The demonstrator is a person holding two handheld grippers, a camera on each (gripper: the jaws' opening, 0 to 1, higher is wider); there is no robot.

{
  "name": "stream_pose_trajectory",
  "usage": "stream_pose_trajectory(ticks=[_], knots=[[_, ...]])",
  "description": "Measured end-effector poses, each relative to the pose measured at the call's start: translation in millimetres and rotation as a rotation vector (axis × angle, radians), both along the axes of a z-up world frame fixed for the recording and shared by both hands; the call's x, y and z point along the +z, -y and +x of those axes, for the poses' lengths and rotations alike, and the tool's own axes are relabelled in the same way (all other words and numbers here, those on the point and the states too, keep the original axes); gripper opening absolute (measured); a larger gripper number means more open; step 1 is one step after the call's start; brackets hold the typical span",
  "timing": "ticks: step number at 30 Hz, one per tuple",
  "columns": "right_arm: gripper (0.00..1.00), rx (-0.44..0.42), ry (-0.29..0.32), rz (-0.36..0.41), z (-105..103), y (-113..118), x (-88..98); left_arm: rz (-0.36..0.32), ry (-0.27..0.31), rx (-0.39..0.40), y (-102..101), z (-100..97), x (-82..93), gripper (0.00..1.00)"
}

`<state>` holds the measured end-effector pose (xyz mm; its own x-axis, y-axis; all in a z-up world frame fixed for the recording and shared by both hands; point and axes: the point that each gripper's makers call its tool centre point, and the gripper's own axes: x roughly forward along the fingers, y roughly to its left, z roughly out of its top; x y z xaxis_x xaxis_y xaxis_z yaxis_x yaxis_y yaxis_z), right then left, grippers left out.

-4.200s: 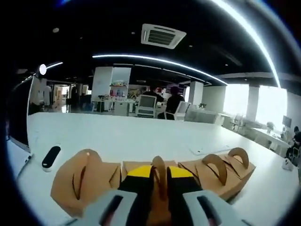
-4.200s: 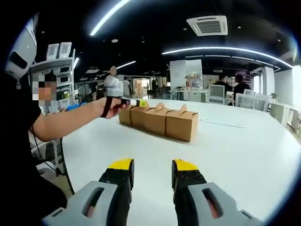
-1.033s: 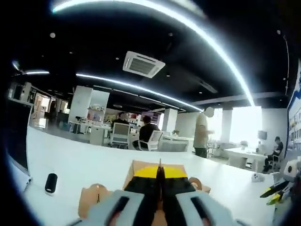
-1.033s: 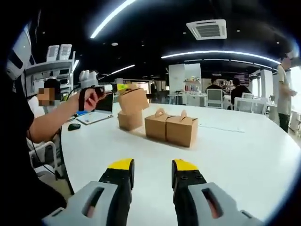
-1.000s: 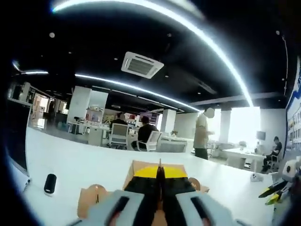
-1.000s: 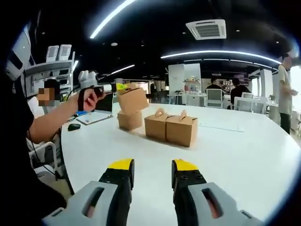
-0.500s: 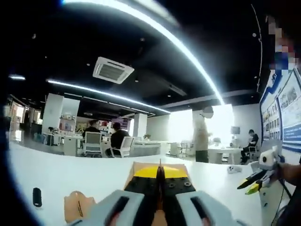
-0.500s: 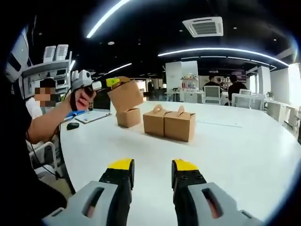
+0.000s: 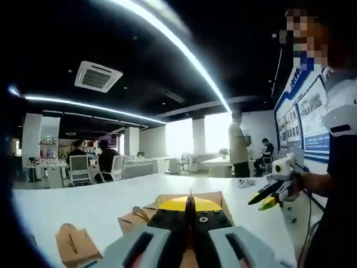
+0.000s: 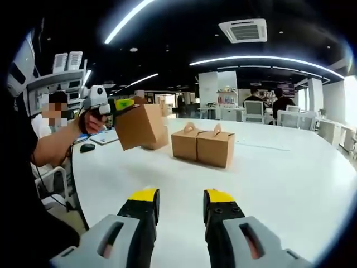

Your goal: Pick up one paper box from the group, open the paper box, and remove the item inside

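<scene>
While left tongs [image 10: 129, 104] clamp box [image 10: 139, 126] aloft, right tongs [image 10: 179, 200] agape, empty

We were in an open-plan office: a long white desk [image 10: 290, 173], people seated on office chairs [image 9: 79, 169] at far workstations, a ceiling air-conditioning vent [image 10: 245, 30], strip lights [image 10: 262, 59] overhead, and wall posters [image 9: 304, 120].
</scene>
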<state>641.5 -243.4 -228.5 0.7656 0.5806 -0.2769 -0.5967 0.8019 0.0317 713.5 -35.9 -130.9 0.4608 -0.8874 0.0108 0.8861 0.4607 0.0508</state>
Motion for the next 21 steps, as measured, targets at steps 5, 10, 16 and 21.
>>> stream_pose_trajectory(ticks=[5, 10, 16, 21], knots=[[0.33, 0.012, -0.012, -0.011, 0.9, -2.1, -4.0, 0.042, -0.059, -0.102, 7.9, -15.6, -17.9, 0.04], [0.33, 0.013, -0.008, -0.004, 1.6, -3.4, -2.8, 0.081, -0.077, -0.166, 15.0, -25.2, -32.6, 0.04], [0.33, 0.017, -0.016, -0.011, -0.5, -4.9, -5.2, 0.107, -0.067, -0.253, 22.1, -40.6, -36.9, 0.04], [0.33, 0.012, -0.025, -0.013, -6.5, -0.9, -7.9, 0.159, -0.063, -0.332, 31.0, -55.7, -53.3, 0.04]])
